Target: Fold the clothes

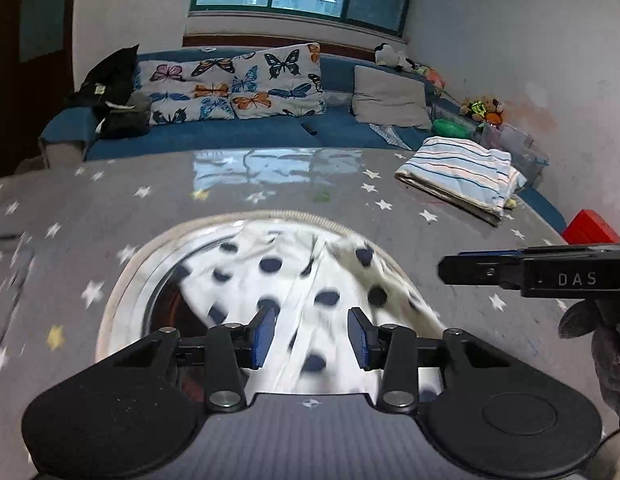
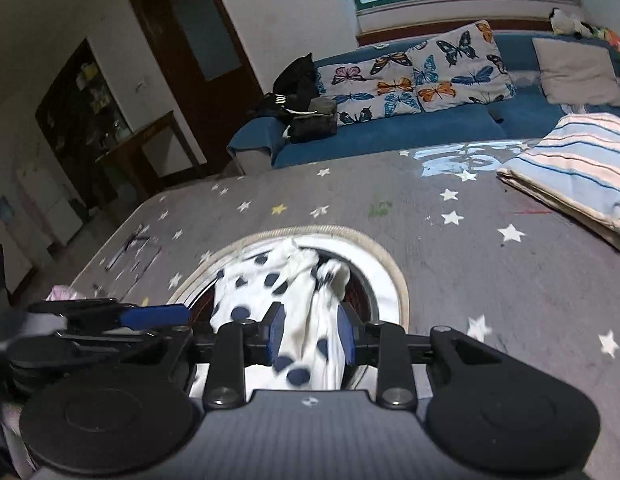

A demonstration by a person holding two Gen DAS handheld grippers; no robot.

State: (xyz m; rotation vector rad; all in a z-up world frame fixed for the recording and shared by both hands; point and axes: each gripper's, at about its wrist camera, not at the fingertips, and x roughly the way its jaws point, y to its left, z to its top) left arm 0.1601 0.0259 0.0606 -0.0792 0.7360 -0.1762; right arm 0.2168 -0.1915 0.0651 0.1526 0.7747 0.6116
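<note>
A white garment with dark blue dots (image 1: 310, 280) lies bunched in a round white basket (image 1: 122, 292) on the grey star-patterned table. My left gripper (image 1: 312, 338) is open just above the garment, pads apart on either side of a fold. My right gripper (image 2: 312, 334) hovers over the same garment (image 2: 270, 292) in the basket (image 2: 390, 272); cloth sits between its blue pads, which stand apart. The right gripper also shows from the side in the left wrist view (image 1: 510, 270). The left gripper shows at the left of the right wrist view (image 2: 122, 318).
A folded blue-and-white striped cloth (image 1: 462, 172) lies at the table's far right, also in the right wrist view (image 2: 578, 168). A blue sofa (image 1: 250, 132) with butterfly cushions stands behind the table. A red box (image 1: 590, 228) sits at the right edge.
</note>
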